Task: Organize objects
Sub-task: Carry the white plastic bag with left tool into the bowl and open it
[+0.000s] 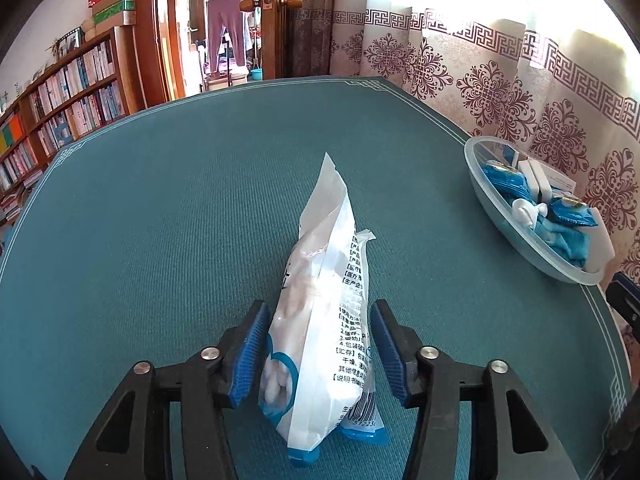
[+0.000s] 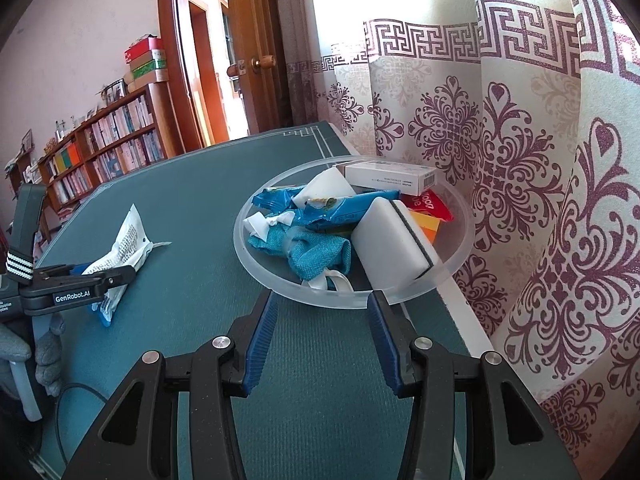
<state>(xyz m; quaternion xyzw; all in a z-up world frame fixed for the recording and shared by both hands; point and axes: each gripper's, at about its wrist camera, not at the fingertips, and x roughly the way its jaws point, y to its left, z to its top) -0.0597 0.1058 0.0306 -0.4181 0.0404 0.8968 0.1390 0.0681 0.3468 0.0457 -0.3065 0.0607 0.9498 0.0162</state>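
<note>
Right now the left gripper [image 1: 318, 350] stands over the teal table mat [image 1: 180, 220] with a white plastic packet [image 1: 324, 300] between its blue pads. The left-hand pad [image 1: 250, 354] lies against the packet's side, while the right-hand pad [image 1: 388, 350] stands a little clear of it, so the jaws are partly open around the packet and not clamped on it. The packet rests on the mat (its printed side turned toward the right-hand pad), its blue-edged end nearest the gripper's body and its sealed white end pointing away, beyond the fingertips.

Ahead and to the right of the left gripper, near the mat's edge by the patterned curtain [image 1: 520, 92], sits a frosted clear bowl [image 1: 516, 236] already holding blue wrappers, white blocks and a teal cloth.

The right gripper [image 2: 322, 340] is partly open with nothing between its pads; only bare mat shows in the gap. The bowl [image 2: 256, 256] lies just beyond its fingertips, its near rim close to both tips, though I cannot tell whether they touch it. Inside are a white sponge block [image 2: 392, 236], a teal cloth [image 2: 316, 252], blue wrappers [image 2: 340, 210], a white carton [image 2: 390, 176] and a red packet [image 2: 430, 204]. Off to the right gripper's left, the left gripper [image 2: 120, 276] appears side-on around the white packet [image 2: 124, 244], a grey-gloved hand [image 2: 44, 354] below it.
</note>
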